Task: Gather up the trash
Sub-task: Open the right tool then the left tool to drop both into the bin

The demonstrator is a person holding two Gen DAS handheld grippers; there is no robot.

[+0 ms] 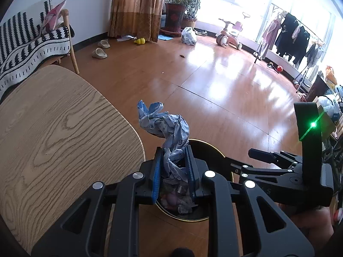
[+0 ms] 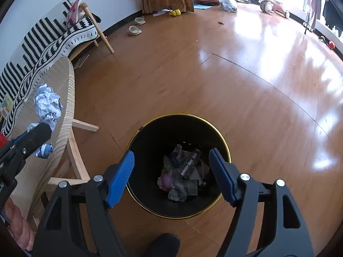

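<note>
My left gripper (image 1: pixel 173 150) is shut on a crumpled blue-and-white paper (image 1: pixel 165 124), which sticks up out of the jaws. It hangs just past the wooden table's (image 1: pixel 53 128) edge, over the near rim of the black, gold-rimmed trash bin (image 1: pixel 211 147). In the right wrist view the same paper (image 2: pixel 47 105) and left gripper (image 2: pixel 42 135) show at the left, beside the table (image 2: pixel 64 81). My right gripper (image 2: pixel 171 156) stands open above the bin (image 2: pixel 180 115), nothing between its blue pads (image 2: pixel 120 177). Crumpled trash (image 2: pixel 182 175) lies at the bin's bottom. The right gripper (image 1: pixel 257 158) also reaches in from the right.
A bench with a black-and-white striped blanket (image 2: pixel 42 42) stands behind the table. Slippers (image 1: pixel 99 53), a plastic bag (image 1: pixel 188 36), a pink tricycle (image 1: pixel 229 34), potted plants (image 1: pixel 178 15) and a clothes rack (image 1: pixel 293 36) line the far side of the wooden floor.
</note>
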